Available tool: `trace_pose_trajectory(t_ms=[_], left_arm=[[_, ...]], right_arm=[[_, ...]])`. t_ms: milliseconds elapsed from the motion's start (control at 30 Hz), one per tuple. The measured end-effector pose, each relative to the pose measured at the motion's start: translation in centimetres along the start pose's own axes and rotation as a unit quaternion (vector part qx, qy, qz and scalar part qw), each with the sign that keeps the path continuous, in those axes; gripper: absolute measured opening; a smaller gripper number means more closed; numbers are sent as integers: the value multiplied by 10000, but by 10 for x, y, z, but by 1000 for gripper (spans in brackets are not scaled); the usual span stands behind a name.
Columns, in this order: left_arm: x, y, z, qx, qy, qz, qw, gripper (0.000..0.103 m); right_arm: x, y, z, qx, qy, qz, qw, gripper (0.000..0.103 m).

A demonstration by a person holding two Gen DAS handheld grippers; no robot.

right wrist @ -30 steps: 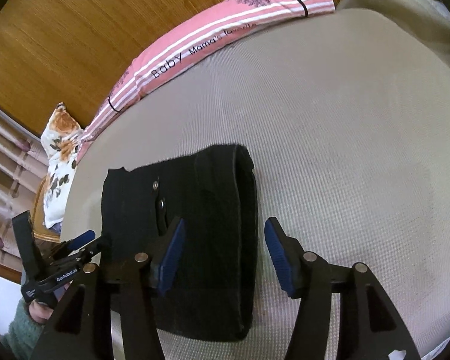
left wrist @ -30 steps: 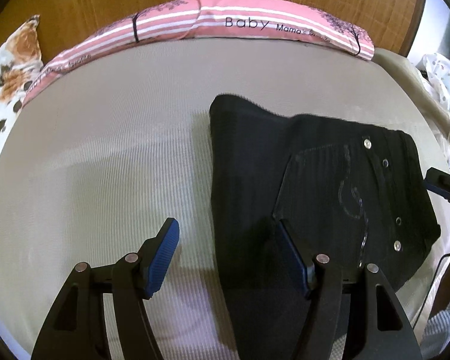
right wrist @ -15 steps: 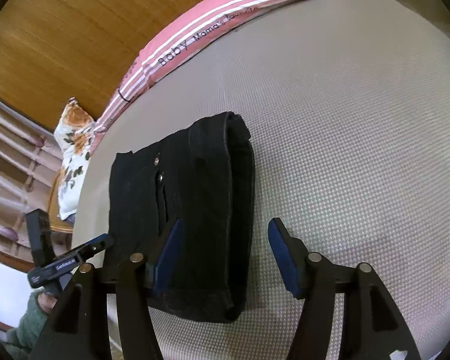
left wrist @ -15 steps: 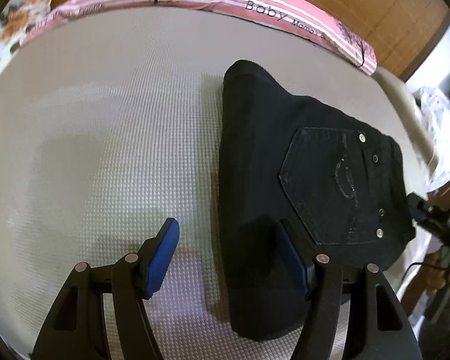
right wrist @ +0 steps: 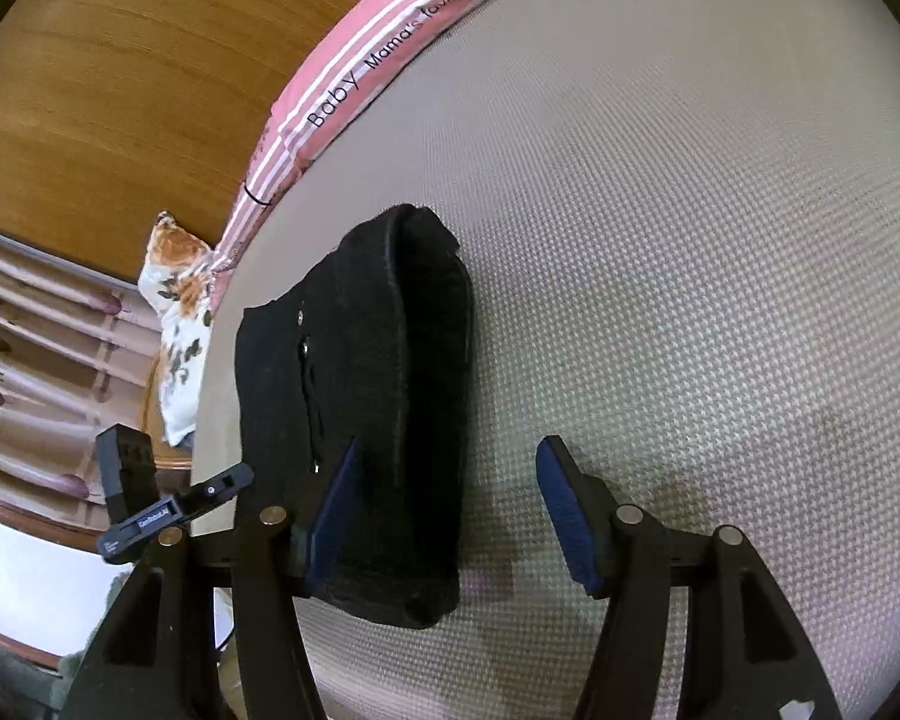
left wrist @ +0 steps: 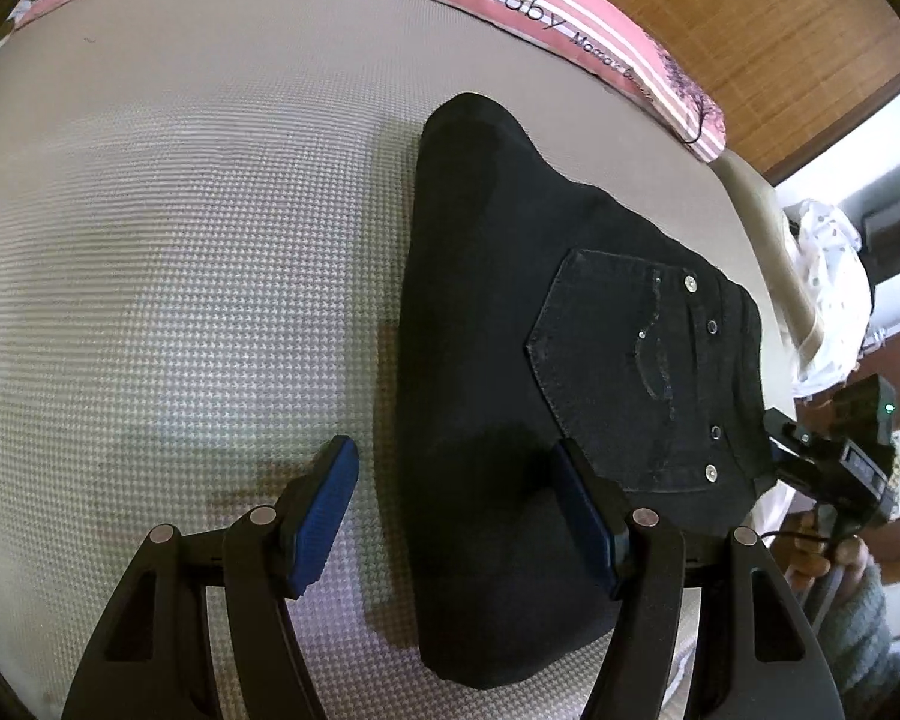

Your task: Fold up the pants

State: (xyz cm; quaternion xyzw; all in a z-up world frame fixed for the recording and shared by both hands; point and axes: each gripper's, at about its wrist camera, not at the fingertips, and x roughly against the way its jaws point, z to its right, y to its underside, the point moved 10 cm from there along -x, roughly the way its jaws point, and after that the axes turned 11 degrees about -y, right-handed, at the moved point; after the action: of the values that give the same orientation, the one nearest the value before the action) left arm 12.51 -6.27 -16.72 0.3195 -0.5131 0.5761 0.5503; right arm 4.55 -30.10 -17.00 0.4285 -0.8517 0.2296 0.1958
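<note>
The black pants [left wrist: 510, 360] lie folded into a compact stack on the beige mattress [left wrist: 180, 270], back pocket with metal studs facing up. My left gripper [left wrist: 456, 504] is open and empty, hovering over the stack's left folded edge. In the right wrist view the pants [right wrist: 384, 396] show as a thick folded bundle. My right gripper [right wrist: 444, 510] is open and empty, straddling the bundle's right edge. The right gripper also shows in the left wrist view [left wrist: 834, 456] beyond the waistband side.
A pink striped "Baby" pillow [left wrist: 510, 0] lies along the far edge against a wooden headboard [right wrist: 120, 60]. A floral pillow [right wrist: 177, 312] sits at the bed's corner. White spotted cloth [left wrist: 828, 276] lies off the bed's right side.
Both grippers have drawn back and risen from the folded pants, so the stack sits lower and more fully in each view. Both stay open. The pants have not moved.
</note>
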Motion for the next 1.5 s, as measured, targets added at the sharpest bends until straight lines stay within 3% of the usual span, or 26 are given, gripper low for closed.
trace_pose_trajectory(t_ms=[267, 333, 567, 767, 1000, 1500], left_arm=[[-3, 1, 7, 12, 432, -146, 9990, 67], [-4, -3, 9, 39, 535, -156, 9984, 67], [-10, -21, 14, 98, 747, -81, 9971, 67], [-12, -22, 9, 19, 495, 71, 9987, 48], [-15, -20, 15, -273, 49, 220, 9994, 46], [-20, -23, 21, -331, -249, 294, 9987, 46]], right_arm=[[-25, 0, -8, -61, -607, -298, 9977, 56], [-36, -4, -13, -82, -719, -424, 9965, 48], [-58, -18, -21, -49, -956, -542, 9939, 48], [-56, -14, -20, 36, -943, -554, 9940, 44], [-59, -13, -22, 12, -924, -594, 9939, 44], [-63, -14, -23, 109, -762, -486, 9959, 45]])
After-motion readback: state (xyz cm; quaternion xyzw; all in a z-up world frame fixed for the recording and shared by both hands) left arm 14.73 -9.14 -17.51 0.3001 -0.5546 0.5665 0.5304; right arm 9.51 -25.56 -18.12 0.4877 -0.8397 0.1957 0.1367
